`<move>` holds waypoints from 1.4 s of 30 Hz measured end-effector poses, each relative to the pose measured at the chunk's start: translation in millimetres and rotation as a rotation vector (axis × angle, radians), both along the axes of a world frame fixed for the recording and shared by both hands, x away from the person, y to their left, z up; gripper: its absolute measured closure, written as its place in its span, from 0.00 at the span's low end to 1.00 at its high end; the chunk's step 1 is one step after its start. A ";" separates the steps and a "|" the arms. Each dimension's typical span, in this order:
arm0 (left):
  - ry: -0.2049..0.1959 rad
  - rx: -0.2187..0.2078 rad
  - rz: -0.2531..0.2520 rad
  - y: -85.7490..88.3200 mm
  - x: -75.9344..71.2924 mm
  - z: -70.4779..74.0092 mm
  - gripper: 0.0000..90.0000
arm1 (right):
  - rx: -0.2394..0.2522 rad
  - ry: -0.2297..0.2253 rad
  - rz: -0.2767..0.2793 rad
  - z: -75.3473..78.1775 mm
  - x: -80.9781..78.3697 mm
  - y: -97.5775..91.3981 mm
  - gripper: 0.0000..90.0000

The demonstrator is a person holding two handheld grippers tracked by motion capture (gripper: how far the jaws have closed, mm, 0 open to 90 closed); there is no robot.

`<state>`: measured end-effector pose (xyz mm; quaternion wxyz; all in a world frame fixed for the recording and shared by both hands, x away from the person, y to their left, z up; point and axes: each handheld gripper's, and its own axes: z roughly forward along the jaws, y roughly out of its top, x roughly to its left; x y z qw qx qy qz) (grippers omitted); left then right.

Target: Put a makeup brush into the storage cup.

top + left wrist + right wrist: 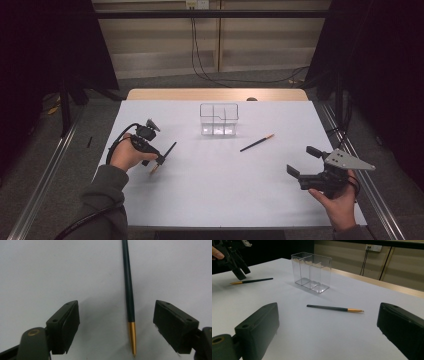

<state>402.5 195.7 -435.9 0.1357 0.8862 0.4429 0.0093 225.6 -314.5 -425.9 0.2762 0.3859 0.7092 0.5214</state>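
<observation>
Dim room, white worktop (215, 175). Left hand-held gripper (116, 322) gapes around a thin, stiff, light pen (129, 295); take its dark shaft, which may roll.

Clear divided plastic box (219, 120) standing mid-table, second dark gold-tipped pen (256, 143) lying right of it, perhaps wall socket (196, 4) behind.

Dark green, gold-tipped pen (129, 290)

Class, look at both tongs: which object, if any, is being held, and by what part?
Nothing is held. The left tongs stand open around one pen near its gold tip without touching; the right tongs are open.
</observation>
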 end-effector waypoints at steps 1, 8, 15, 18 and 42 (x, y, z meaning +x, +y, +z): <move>0.003 0.000 0.003 0.2 -0.1 -0.1 0.26 | -0.002 0.000 0.002 0.3 -0.3 -0.5 0.04; 0.030 -0.009 -0.014 -1.2 -1.7 0.1 0.38 | 0.000 0.001 0.001 -0.1 0.2 -0.5 0.04; 0.055 0.009 -0.033 -2.8 -2.5 -1.5 0.45 | -0.001 0.006 0.000 -0.1 0.0 0.1 0.04; 0.067 0.017 -0.044 -3.0 -3.4 -3.3 0.48 | -0.001 0.003 -0.003 -0.1 0.0 0.0 0.04; 0.071 0.123 -0.025 -12.5 -2.9 -6.4 0.76 | -0.003 0.002 -0.002 -0.3 0.9 0.0 0.04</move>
